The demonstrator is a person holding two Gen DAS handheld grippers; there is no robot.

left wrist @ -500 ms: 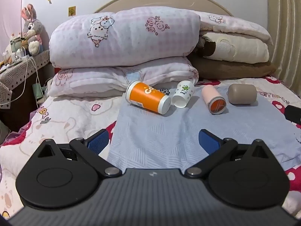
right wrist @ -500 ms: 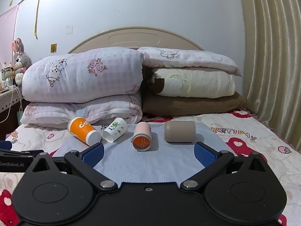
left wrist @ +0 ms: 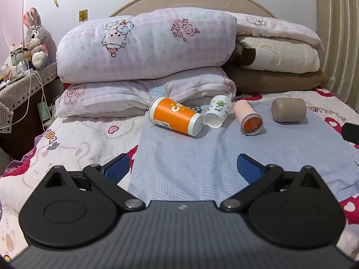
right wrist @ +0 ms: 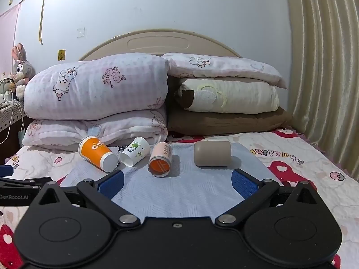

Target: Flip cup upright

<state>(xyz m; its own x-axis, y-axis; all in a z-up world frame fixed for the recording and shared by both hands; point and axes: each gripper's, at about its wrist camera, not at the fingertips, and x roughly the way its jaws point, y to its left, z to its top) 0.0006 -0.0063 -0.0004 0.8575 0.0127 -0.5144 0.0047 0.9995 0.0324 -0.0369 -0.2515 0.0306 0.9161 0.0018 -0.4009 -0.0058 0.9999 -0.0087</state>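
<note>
Four cups lie tipped on the blue cloth (left wrist: 202, 161): orange cup (left wrist: 176, 119) leftmost (taupe cup (left wrist: 289, 109) rightmost). Left gripper (left wrist: 182, 168) and right gripper (right wrist: 177, 180) hover nearer, jaws spread, empty.

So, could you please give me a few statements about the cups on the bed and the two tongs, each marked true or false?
1. The orange paper cup with the white base lies on its side on the pale blue patterned cloth. True.
2. The small white paper cup with the green frog print stands upright. False: it lies tipped over, beside the orange cup.
3. The smooth taupe cylindrical cup is the rightmost of the four. True.
4. The right tongs are shut on the pink cup with the orange end. False: they are open and hold nothing.
5. The left tongs are open. True.
</note>
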